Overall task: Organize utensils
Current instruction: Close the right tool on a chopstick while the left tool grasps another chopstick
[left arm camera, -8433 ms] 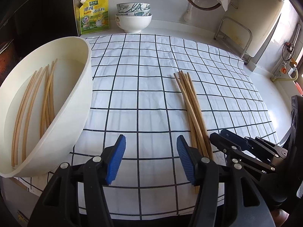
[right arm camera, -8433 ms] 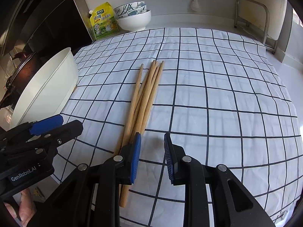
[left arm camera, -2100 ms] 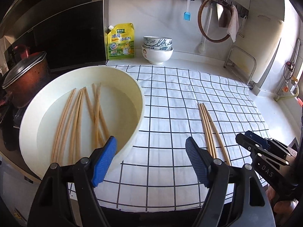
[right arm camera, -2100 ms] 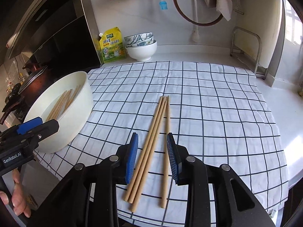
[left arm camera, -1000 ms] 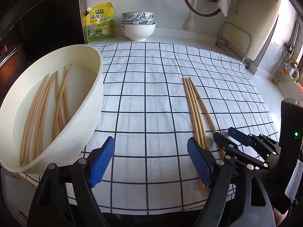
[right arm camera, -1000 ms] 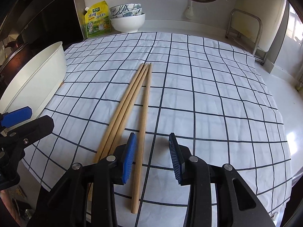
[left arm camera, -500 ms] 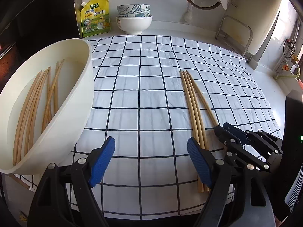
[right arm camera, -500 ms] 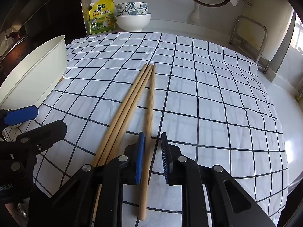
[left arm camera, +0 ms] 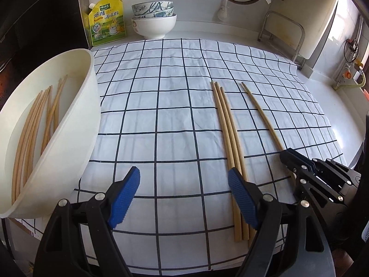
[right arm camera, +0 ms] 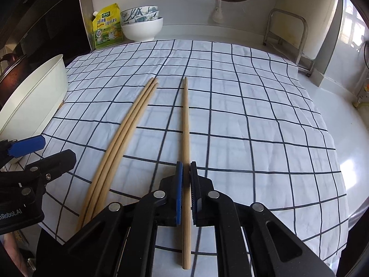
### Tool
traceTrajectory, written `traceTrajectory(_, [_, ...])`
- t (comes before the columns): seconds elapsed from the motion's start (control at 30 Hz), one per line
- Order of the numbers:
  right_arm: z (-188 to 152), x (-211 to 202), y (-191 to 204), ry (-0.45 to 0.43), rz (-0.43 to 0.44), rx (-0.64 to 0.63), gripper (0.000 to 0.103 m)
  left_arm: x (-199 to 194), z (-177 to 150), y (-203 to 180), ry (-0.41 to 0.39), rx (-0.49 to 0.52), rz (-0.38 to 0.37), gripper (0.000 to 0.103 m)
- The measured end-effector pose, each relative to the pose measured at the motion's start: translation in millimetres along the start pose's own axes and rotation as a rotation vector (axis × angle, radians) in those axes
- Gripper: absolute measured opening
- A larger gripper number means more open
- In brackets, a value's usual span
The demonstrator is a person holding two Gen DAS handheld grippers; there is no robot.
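My right gripper (right arm camera: 186,180) is shut on one wooden chopstick (right arm camera: 185,124), which points away from me over the checked cloth (right arm camera: 242,106). Its thick end sticks out behind the pads. To its left lie three more chopsticks (right arm camera: 124,136) side by side on the cloth. In the left wrist view the same three chopsticks (left arm camera: 227,127) lie ahead of my open left gripper (left arm camera: 184,196), whose jaws hold nothing. The held chopstick (left arm camera: 260,110) runs down into the right gripper (left arm camera: 290,157) at the right. A large cream bowl (left arm camera: 90,106) at the left holds several chopsticks (left arm camera: 34,124).
At the back stand a yellow pouch (left arm camera: 107,20) and stacked bowls (left arm camera: 153,20). A metal rack (left arm camera: 283,32) and a white board lean at the back right. The bare white counter (right arm camera: 341,138) runs along the cloth's right side. A dark pot (right arm camera: 11,73) sits behind the cream bowl.
My right gripper closed onto the rightmost chopstick and carried it to the right, away from the other three. The left gripper stayed open and hardly moved.
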State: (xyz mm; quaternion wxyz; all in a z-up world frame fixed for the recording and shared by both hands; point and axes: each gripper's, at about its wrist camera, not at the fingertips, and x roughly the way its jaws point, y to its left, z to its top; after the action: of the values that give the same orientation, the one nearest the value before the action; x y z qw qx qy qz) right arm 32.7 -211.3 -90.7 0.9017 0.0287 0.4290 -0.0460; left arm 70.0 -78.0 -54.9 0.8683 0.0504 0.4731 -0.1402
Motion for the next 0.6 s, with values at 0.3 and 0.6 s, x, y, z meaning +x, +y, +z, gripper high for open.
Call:
traceTrajectory(0.3, [-2,-5,-10,-0.007,0.02,0.028,0.011,12,4,-13,0.01,0.035,0.003,0.077])
traceTrajectory(0.6, [-1,-4,-16,-0.016,-0.002,0.038,0.027,23,3,-17,0.026,0.053,0.015,0.077])
